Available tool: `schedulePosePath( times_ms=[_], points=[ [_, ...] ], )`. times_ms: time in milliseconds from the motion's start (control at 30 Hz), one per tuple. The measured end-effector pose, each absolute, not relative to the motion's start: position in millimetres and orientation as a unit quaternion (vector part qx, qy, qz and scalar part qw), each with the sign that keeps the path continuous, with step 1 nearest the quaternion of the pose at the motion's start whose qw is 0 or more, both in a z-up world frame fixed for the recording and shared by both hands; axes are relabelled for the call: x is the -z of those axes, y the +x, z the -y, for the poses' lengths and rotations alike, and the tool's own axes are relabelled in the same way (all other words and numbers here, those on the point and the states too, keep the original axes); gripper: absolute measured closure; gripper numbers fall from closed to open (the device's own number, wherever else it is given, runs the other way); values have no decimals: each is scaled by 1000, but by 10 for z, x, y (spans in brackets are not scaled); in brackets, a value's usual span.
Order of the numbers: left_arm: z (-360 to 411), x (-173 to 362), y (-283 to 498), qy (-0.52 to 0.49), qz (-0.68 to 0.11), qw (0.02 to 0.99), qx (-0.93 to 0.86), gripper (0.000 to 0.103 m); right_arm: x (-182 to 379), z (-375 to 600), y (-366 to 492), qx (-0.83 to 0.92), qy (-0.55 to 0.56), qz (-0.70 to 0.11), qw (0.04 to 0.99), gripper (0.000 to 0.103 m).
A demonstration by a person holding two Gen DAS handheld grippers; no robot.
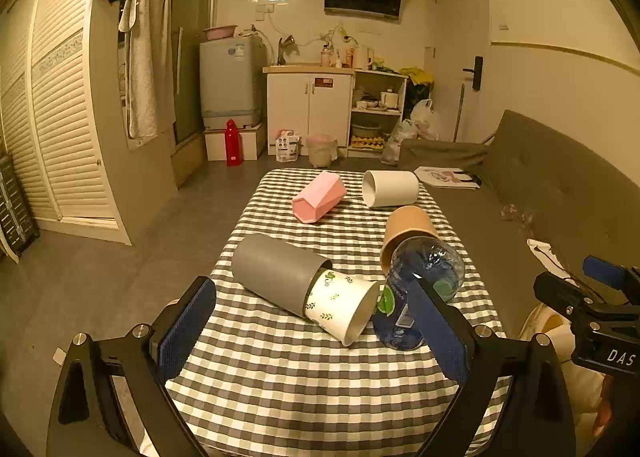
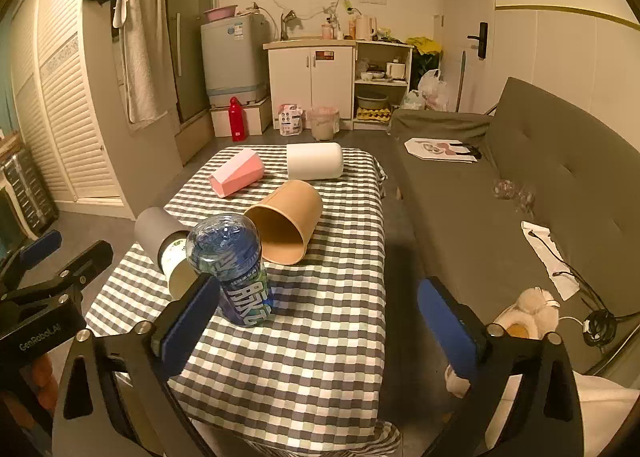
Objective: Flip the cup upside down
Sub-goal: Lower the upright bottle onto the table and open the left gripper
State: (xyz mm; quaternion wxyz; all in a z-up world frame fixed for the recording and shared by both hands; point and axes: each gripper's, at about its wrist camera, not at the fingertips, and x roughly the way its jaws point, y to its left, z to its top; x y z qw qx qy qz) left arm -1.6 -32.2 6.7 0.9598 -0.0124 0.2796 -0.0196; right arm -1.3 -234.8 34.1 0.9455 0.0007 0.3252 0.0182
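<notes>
Several cups are on the checked tablecloth (image 1: 300, 377). A see-through blue plastic cup (image 2: 232, 257) stands with its closed end up, just beyond the left fingertip of my right gripper (image 2: 320, 325), which is open and holds nothing. A grey cup (image 1: 276, 271) lies on its side with a leaf-printed paper cup (image 1: 340, 305) stuck in its mouth. My left gripper (image 1: 312, 331) is open just in front of this pair. Its right finger hides part of the blue cup (image 1: 424, 269). A brown paper cup (image 2: 288, 217), a pink faceted cup (image 2: 238, 173) and a white cup (image 2: 316, 161) lie on their sides farther back.
A grey sofa (image 2: 520, 197) runs along the table's right side, with papers, cables and a plush item (image 2: 532, 309) on it. Bare floor lies to the left, with slatted closet doors (image 1: 68, 117) beyond. Kitchen cabinets (image 1: 308, 109) and a washer (image 1: 230, 81) stand at the far wall.
</notes>
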Motion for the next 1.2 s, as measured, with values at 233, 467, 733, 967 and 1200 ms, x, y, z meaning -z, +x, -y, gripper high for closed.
schedulePosePath(
  times_ms=[233,467,733,967,1200],
  points=[
    [316,-5,-7,-13,-286,958,18,4,-319,2347,-10,-15,0,-328,945,0],
    [321,18,0,-13,-289,957,20,0,-302,2331,-2,-14,-3,-331,943,0],
    [324,11,7,-16,-289,957,18,0,-293,2335,-4,-13,-3,-334,942,0],
    [328,15,15,-16,-290,957,21,0,-284,2341,4,-12,-4,-336,942,0],
    [307,11,13,-20,-289,957,11,0,-258,2334,18,-11,-6,-339,941,0]
  ],
)
